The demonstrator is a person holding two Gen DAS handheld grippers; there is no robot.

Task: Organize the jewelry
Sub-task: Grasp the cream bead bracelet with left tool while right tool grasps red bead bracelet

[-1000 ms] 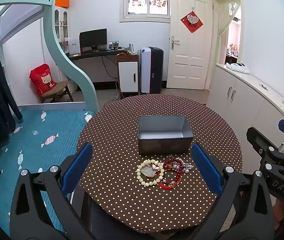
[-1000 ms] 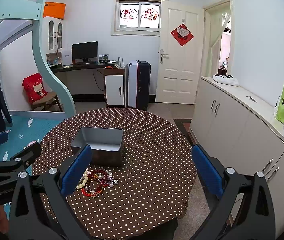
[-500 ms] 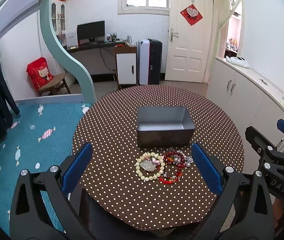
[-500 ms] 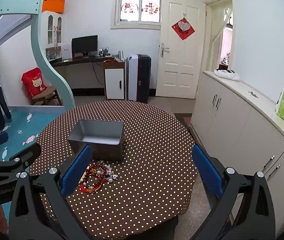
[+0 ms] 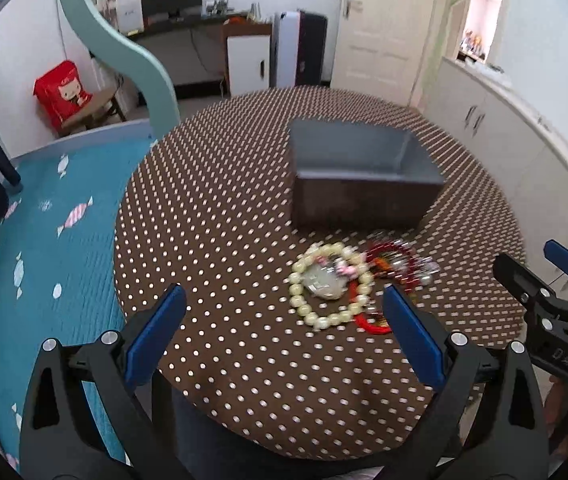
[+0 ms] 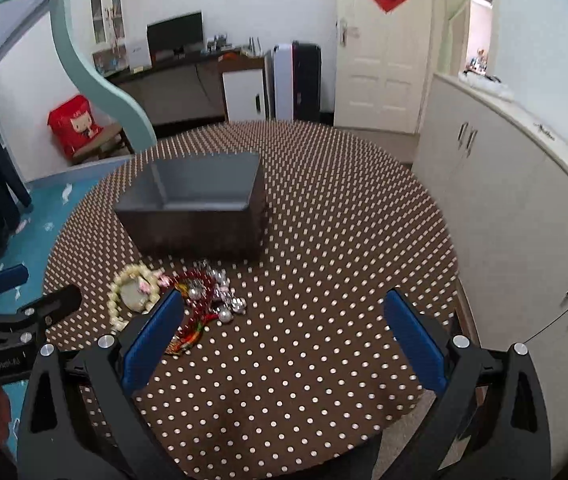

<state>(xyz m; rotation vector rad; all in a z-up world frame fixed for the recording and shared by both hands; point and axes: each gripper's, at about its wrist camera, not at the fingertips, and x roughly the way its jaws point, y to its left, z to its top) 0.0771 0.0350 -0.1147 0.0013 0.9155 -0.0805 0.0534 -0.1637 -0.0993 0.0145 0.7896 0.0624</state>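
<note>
While both of my tongs hang above the near edge of the round polka-dot table [image 5: 224, 216], neither one holds anything. My left tongs [image 5: 284, 332] stand wide apart, their blue pads [image 5: 155, 334] spread to either side of the cream bead bracelet [image 5: 326, 286], which lies on the cloth ahead of them. My right tongs [image 6: 284, 336] are just as wide, and their left pad [image 6: 152, 338] covers part of the red bracelet [image 6: 188, 334]. The jewelry sits in one small heap: the cream beads ring a pale pendant [image 5: 322, 282], with red beads and silver balls [image 6: 226, 306] touching them on the right. Just behind the heap stands an open grey metal box [image 5: 360, 172].
</note>
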